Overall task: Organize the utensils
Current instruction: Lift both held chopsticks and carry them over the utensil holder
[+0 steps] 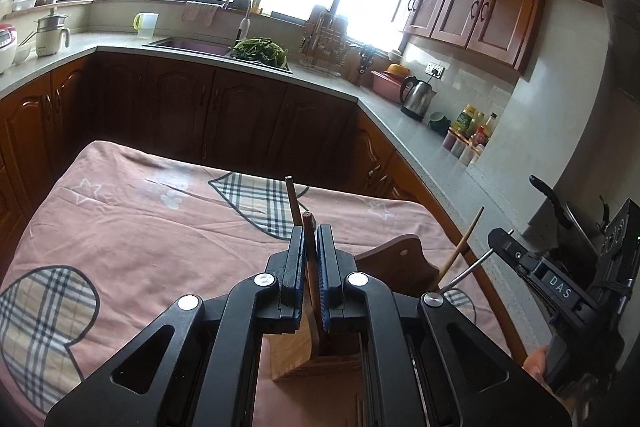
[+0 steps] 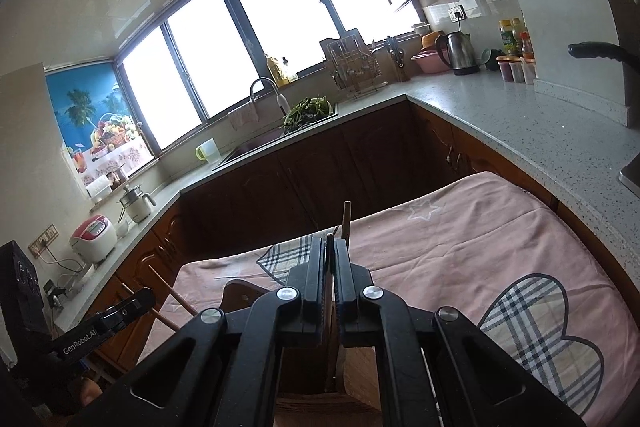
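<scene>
My left gripper (image 1: 308, 231) is shut on a brown wooden chopstick (image 1: 309, 227) that stands upright between its fingers, its lower end in a wooden utensil holder (image 1: 292, 359) below. A second brown stick (image 1: 291, 201) rises just left of it. My right gripper (image 2: 329, 243) is shut on a thin dark chopstick (image 2: 329, 267) above a wooden holder (image 2: 320, 403); another stick (image 2: 346, 221) rises behind its right finger. The right gripper also shows in the left wrist view (image 1: 568, 287), with a light wooden stick (image 1: 464, 243) and a metal rod (image 1: 464, 273) near it.
The table carries a pink cloth (image 1: 140, 227) with plaid hearts. A dark wooden board (image 1: 400, 259) stands behind the holder. Brown cabinets and a grey L-shaped counter (image 2: 520, 131) with a sink, kettle (image 1: 416, 97) and bottles surround the table.
</scene>
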A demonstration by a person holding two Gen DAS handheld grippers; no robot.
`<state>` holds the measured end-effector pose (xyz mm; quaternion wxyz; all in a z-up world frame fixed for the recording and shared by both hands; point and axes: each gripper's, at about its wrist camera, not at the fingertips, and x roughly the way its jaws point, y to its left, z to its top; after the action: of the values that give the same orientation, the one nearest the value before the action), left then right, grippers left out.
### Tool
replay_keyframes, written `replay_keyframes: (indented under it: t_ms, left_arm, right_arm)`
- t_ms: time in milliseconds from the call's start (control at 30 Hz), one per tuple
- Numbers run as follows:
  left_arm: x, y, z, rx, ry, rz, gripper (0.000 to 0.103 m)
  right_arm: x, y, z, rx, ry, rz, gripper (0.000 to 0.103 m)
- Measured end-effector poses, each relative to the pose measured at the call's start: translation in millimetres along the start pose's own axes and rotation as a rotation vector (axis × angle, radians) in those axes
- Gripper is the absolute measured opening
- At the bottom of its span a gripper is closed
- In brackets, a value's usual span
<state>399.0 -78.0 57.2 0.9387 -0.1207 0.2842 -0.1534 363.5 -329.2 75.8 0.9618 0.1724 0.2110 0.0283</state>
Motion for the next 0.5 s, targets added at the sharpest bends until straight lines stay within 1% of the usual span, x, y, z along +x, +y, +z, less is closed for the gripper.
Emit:
replay_keyframes:
  t_ms: [100, 233, 267, 300, 367, 433, 467, 500]
  left_arm:
    - [-0.4, -1.1, 1.2, 0.004, 0.008, 0.001, 0.006]
    - [0.4, 1.2, 4.0, -0.005, 0.020, -0.006, 0.006]
    - [0.2, 1.4, 4.1, -0.006, 0.021, -0.006, 0.006]
    - [-0.2, 1.1, 3.9, -0.006, 0.022, -0.005, 0.005]
    - [0.3, 1.3, 4.7, -0.003, 0.025, -0.005, 0.006]
    - [-0.9, 1.9, 4.4, -0.002, 0.028, -0.009, 0.008]
    - [-1.9, 2.3, 4.3, -0.003, 0.029, -0.012, 0.013]
    - [-3.4, 2.8, 4.2, -0.005, 0.028, -0.012, 0.024]
  right_arm:
    - [-0.4, 2.2, -0.4, -0.016, 0.001, -0.008, 0.004]
    - [0.2, 1.3, 0.9, -0.007, 0.010, -0.002, 0.005]
    - [0.6, 0.6, 1.1, -0.005, 0.012, -0.002, 0.008]
    - [1.2, 0.1, 1.4, -0.004, 0.016, -0.002, 0.009]
    - [1.7, -1.4, 1.5, 0.004, 0.022, 0.004, 0.009]
    - [1.7, -2.7, 1.1, 0.011, 0.024, 0.007, 0.010]
    - [1.0, -3.2, 1.3, 0.015, 0.025, 0.013, 0.012]
    - [0.1, -3.9, 1.6, 0.022, 0.026, 0.020, 0.016]
